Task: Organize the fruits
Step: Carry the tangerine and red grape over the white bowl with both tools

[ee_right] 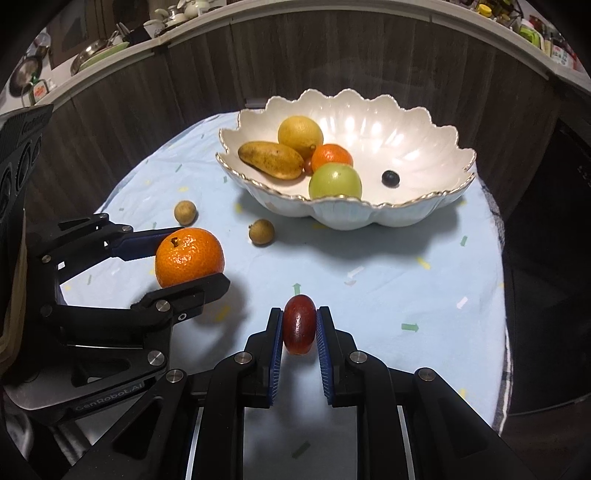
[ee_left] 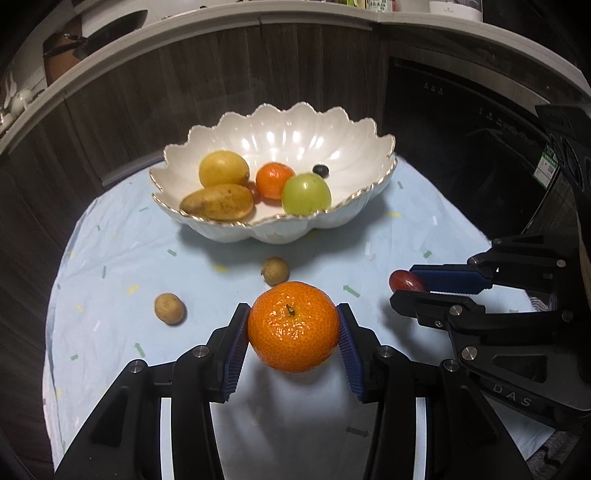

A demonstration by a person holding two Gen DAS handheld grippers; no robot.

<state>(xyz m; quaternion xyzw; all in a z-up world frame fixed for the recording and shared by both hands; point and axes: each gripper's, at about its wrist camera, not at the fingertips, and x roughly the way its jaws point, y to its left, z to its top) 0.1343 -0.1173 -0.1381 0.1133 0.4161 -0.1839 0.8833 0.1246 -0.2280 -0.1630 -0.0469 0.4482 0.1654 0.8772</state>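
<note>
My left gripper is shut on a big orange mandarin, held just above the cloth; the same mandarin shows in the right wrist view. My right gripper is shut on a small dark red grape, seen also as the red grape at the right. The white scalloped bowl stands behind, holding a lemon, a brown-spotted mango, a small mandarin, a green fruit and a dark berry. Two brown longans lie on the cloth.
A pale blue patterned cloth covers the round table. Dark wood panels rise behind it, with a counter edge above holding kitchenware. A dark appliance front stands at the right.
</note>
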